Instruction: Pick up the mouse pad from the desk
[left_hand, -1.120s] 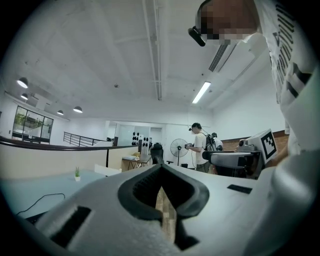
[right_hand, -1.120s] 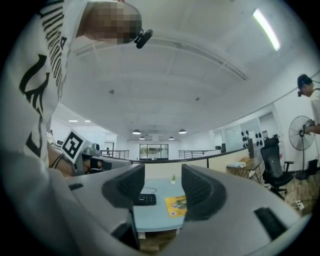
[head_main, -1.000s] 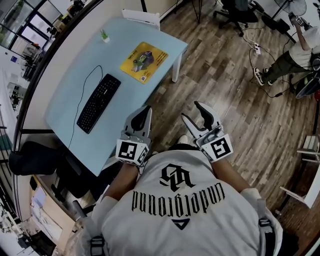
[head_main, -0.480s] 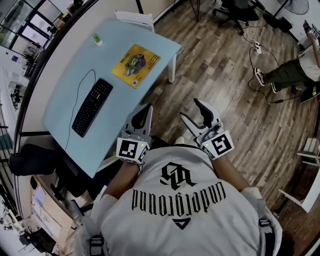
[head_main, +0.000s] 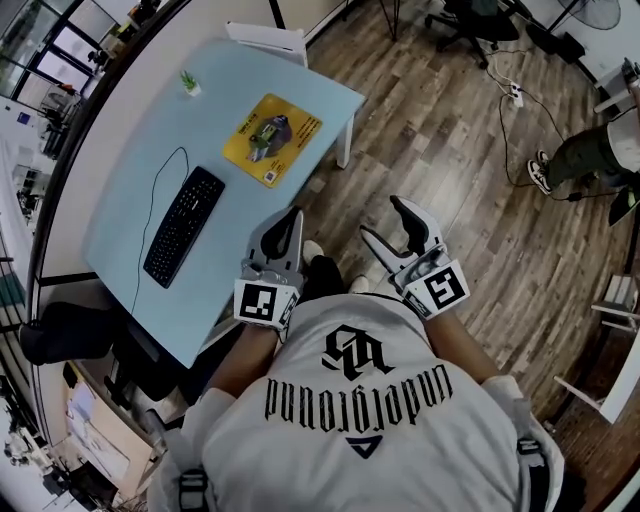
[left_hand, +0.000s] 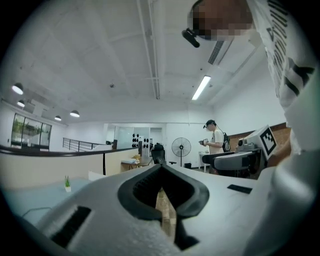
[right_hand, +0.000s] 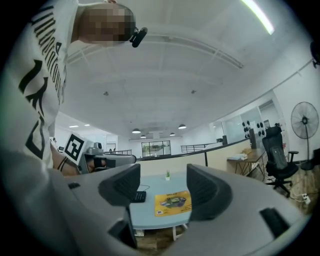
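— On desk (head_main: 120, 200), far end: mouse pad (head_main: 272, 138), laid flat. Handling?
— Judged light, floppy; best pinched at an edge. Left gripper (head_main: 285, 222) jaws together, empty; right gripper (head_main: 388, 222) opening, nothing between

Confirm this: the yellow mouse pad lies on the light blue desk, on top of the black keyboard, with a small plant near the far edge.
Not on top: the mouse pad lies flat on the desk apart from the keyboard, bare desk between them, as the head view shows. Colours and the plant near the far edge are right.
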